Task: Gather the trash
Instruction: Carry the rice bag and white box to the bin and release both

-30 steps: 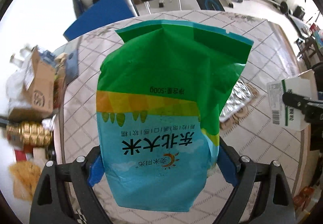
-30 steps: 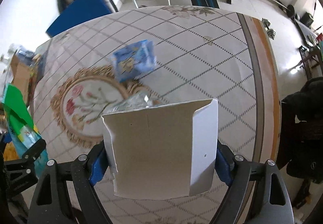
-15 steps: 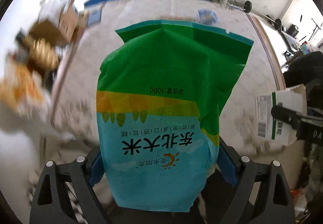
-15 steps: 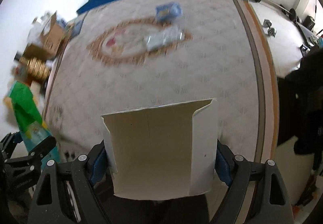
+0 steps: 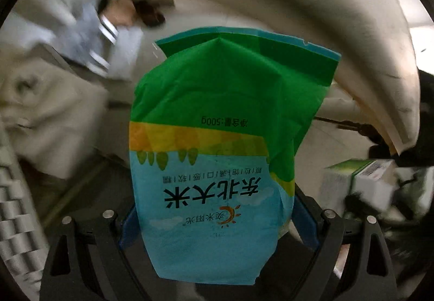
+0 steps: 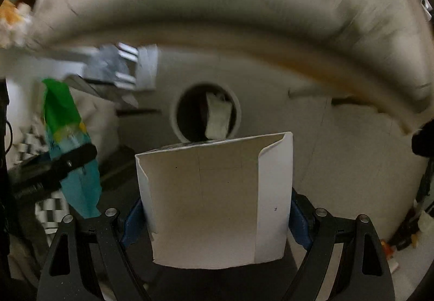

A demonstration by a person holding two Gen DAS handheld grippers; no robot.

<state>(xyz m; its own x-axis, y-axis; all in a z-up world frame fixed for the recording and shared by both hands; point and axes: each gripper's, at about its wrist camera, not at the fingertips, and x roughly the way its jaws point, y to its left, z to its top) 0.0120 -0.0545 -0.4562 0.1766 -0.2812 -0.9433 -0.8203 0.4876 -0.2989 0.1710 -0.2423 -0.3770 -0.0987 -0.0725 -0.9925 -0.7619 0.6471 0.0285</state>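
My left gripper [image 5: 214,222] is shut on a green and blue rice bag [image 5: 227,138], which stands up between the blue pads. In the right wrist view the same bag [image 6: 65,122] hangs at the left. My right gripper [image 6: 214,216] is shut on a white carton [image 6: 214,197], which shows again at the right of the left wrist view as a white and green box [image 5: 358,181]. Just beyond the carton's top edge lies a round bin [image 6: 176,122] with a white rim, a crumpled white scrap [image 6: 217,116] inside it. Both grippers point steeply down.
A beige table edge [image 6: 244,2] arches over both views. Blurred grey and white packaging [image 5: 89,40] lies at the upper left. A checkered cloth [image 6: 51,208] is at the lower left. Pale floor [image 6: 339,138] surrounds the bin.
Both grippers have swung away from the tabletop and sunk below its edge. The bin and floor have come into view. The bag and the carton stay gripped as before.
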